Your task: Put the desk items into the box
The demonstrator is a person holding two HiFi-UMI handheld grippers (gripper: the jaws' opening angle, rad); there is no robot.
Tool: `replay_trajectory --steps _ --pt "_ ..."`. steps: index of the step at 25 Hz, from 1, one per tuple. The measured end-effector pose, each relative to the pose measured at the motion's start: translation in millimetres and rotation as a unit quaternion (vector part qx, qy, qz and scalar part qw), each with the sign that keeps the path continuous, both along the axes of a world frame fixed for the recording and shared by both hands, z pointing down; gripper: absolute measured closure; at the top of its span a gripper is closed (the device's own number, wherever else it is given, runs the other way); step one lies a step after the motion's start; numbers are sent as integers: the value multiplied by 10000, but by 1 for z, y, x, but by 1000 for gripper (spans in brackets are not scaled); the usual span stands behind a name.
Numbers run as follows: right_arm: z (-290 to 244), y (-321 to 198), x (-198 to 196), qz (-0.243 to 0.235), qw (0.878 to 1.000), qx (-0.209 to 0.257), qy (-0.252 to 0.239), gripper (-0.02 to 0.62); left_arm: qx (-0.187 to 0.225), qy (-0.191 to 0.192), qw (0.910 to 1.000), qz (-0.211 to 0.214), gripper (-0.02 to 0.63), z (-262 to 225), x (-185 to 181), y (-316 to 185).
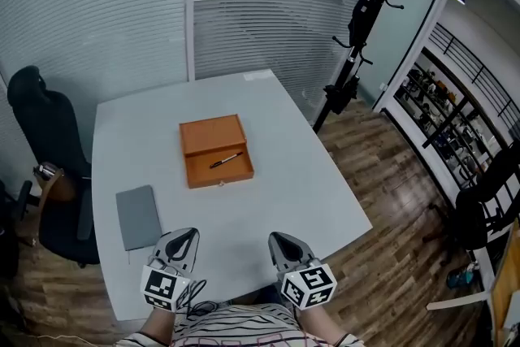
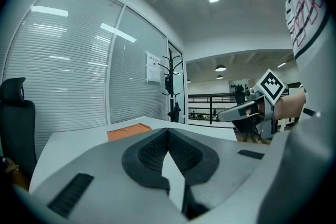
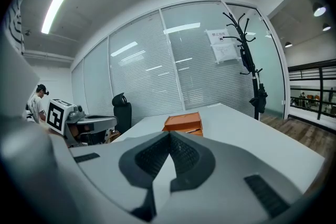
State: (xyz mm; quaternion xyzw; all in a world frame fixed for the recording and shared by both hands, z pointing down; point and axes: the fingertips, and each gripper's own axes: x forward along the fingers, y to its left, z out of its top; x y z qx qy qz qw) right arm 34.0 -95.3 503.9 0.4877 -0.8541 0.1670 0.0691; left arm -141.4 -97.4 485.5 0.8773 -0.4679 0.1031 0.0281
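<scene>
Left gripper (image 1: 185,237) and right gripper (image 1: 281,240): jaws pressed together, holding nothing. Pen (image 1: 226,160) is in the box (image 1: 213,134); grey notebook (image 1: 138,216) lies flat by the left edge of the table (image 1: 284,175). It looks thin, though that's hard to judge from here, so your jaws may skid and shove it off.

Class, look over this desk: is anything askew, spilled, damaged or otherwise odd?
Nothing stands out. The orange box sits open mid-table with a pen lying inside, the grey notebook lies flat nearby, and nothing is spilled or broken.

Pen (image 1: 226,160) lies in the box (image 1: 203,173), notebook (image 1: 138,216) to its left.
</scene>
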Motion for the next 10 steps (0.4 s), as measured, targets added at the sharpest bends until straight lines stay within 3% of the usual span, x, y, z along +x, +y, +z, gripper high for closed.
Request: replay_trajectory --steps 10 --pt "1 -8 1 -58 10000 -48 49 571 -61 76 9999 -42 584 1 3 -6"
